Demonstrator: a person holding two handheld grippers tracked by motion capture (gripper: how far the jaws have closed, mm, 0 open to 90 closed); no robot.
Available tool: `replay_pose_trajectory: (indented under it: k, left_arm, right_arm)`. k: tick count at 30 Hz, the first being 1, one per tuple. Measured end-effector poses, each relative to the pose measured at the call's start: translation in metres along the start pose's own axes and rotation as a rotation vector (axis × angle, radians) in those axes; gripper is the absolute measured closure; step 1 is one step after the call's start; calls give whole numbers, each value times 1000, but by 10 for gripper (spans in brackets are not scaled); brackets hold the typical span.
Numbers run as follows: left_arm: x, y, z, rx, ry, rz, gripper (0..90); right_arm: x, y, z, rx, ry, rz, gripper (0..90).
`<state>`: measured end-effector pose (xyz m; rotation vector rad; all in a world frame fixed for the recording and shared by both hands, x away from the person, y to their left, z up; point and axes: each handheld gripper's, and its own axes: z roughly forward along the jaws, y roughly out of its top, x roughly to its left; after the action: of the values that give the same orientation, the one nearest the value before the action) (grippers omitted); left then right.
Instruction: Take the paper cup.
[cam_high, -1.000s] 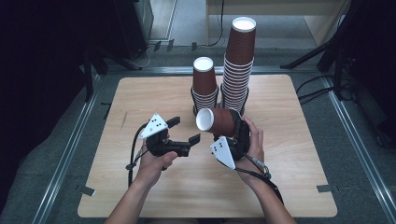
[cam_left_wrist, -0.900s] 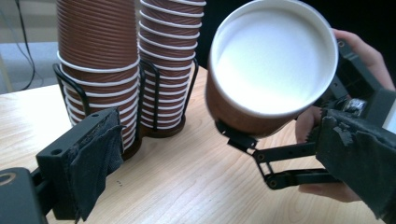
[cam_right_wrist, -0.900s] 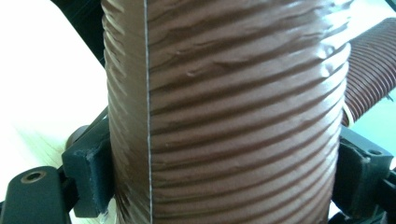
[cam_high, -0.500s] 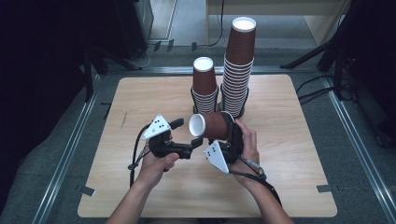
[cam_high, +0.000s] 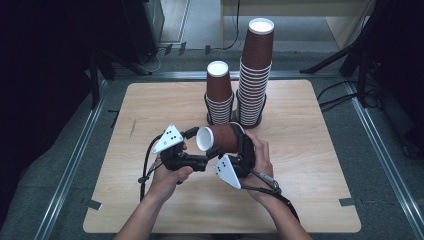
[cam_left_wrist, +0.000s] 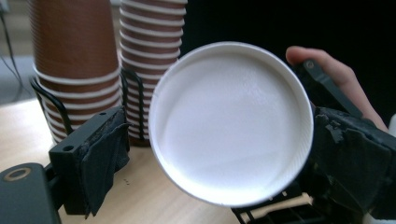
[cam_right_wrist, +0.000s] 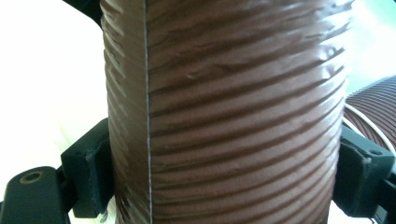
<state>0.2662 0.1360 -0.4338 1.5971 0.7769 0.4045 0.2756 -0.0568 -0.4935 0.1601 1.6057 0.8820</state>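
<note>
Paper cup (cam_high: 220, 138), brown and ribbed, lying sideways above the wooden table (cam_high: 320, 165), white mouth turned toward the left gripper (cam_high: 202, 159), held just in front of the two racked cup stacks: shorter stack (cam_high: 219, 95) and taller stack (cam_high: 256, 70). Clamped across the body by the right gripper (cam_high: 242, 145), pads pressing both ribbed sides in the right gripper view (cam_right_wrist: 224, 112). Brought leftward from a second ago, mouth now close to the left gripper instead of well apart from it. Jaws of the left gripper just been closing, yet standing spread either side of the rim (cam_left_wrist: 231, 123), left pad (cam_left_wrist: 100, 154) clear of it, nothing pinched. Probably a handover or rim pinch being set up: grip on the rim not yet made, cup carried by the right alone.
</note>
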Motion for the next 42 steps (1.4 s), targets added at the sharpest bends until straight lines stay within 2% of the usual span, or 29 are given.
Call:
replay_pose_trajectory:
  k: [3,7,12,14,18,22,24,28,31,34,36,40,42]
  left_arm:
    - [0,-1,-1,-29,13,15,66]
    - [-1,-2,0,-25,20,21,83]
    - [-2,-3,2,-10,13,25,89]
    - [-4,-3,2,-9,13,24,130]
    - [-5,-3,2,-9,7,19,138]
    - [-4,-3,2,0,3,10,143]
    - [-4,-3,2,-7,-8,0,177]
    - [-3,-3,1,-11,-16,7,195]
    - [-1,-4,0,-36,-30,-1,203]
    - [2,-5,-1,-80,-19,-13,207]
    - [5,-5,-1,-104,-14,-14,209]
    - [9,-7,-3,-153,-26,-30,211]
    - [9,-9,-2,-181,-20,-25,212]
  right_arm:
    - [0,1,-1,-7,2,3,120]
    - [1,3,-1,-10,6,12,121]
    - [3,4,-1,-17,15,17,120]
    - [3,5,-1,-22,18,13,120]
    - [5,7,-2,-29,24,17,120]
    - [6,8,-2,-42,24,4,120]
    - [6,8,-2,-45,18,-12,120]
    - [6,8,-2,-50,16,-8,106]
    - [6,9,-3,-56,24,22,86]
    - [6,10,-4,-46,31,77,0]
    - [4,10,-5,-52,36,113,0]
    - [1,9,-7,-78,41,127,0]
    - [0,9,-8,-86,41,130,0]
